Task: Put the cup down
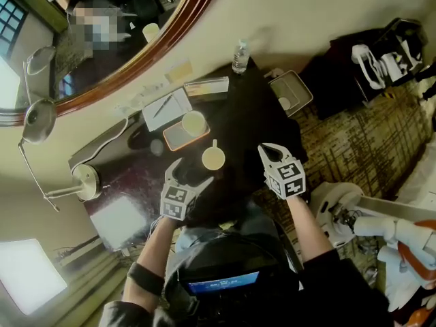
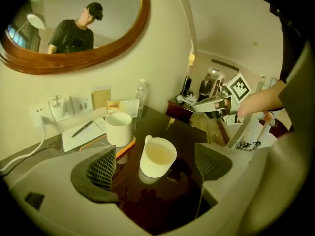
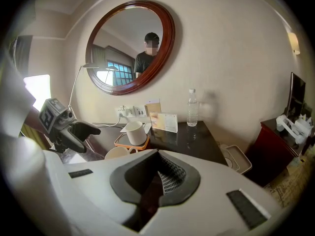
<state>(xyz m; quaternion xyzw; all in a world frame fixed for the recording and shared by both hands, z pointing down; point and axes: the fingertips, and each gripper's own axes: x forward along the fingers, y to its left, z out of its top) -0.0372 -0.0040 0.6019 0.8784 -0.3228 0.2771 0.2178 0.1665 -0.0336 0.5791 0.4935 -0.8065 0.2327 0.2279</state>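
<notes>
A white cup with a handle stands upright on the dark table. In the left gripper view the cup sits between my left gripper's wide-apart jaws, and neither pad touches it. In the head view the left gripper is just left of the cup and open. To the right of the cup my right gripper hangs over the table, shut and empty. The right gripper view shows its jaws pressed together, with the cup's rim just beyond them at the left.
A second white cup stands on an orange tray behind the first. Behind that lie a notepad with a pen, a card stand and a water bottle. A lamp base is at the left, a white bin at the right.
</notes>
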